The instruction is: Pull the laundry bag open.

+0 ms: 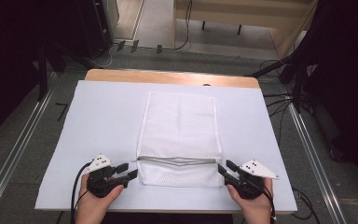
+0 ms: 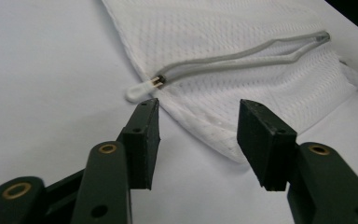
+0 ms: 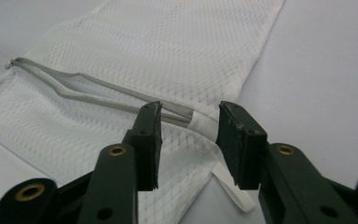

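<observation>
Two risks: left gripper point(image 2: 198, 140) half-open, empty, near zipper pull point(image 2: 137, 91) (perhaps snagging mesh bag point(image 1: 179, 135)); right gripper point(image 3: 189, 142) half-open, straddling bag corner, untouched, possibly bunching.

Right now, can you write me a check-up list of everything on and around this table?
Surface: flat pale lavender-white board on a wooden tabletop, clean.
Job's things: white mesh fabric bag lying flat in the middle; its grey zipper runs across near the front edge and gapes partly open; white pull tab at the bag's left end.
Clutter: nothing seen.
Grippers: left gripper open, beside the bag's left edge near the pull tab, holding nothing; right gripper open, jaws either side of the zipper's right end, not pressing.
Cables: black cable trailing from the left gripper; more black cables on the floor.
Surroundings: grey floor, metal rails, dark stands.
</observation>
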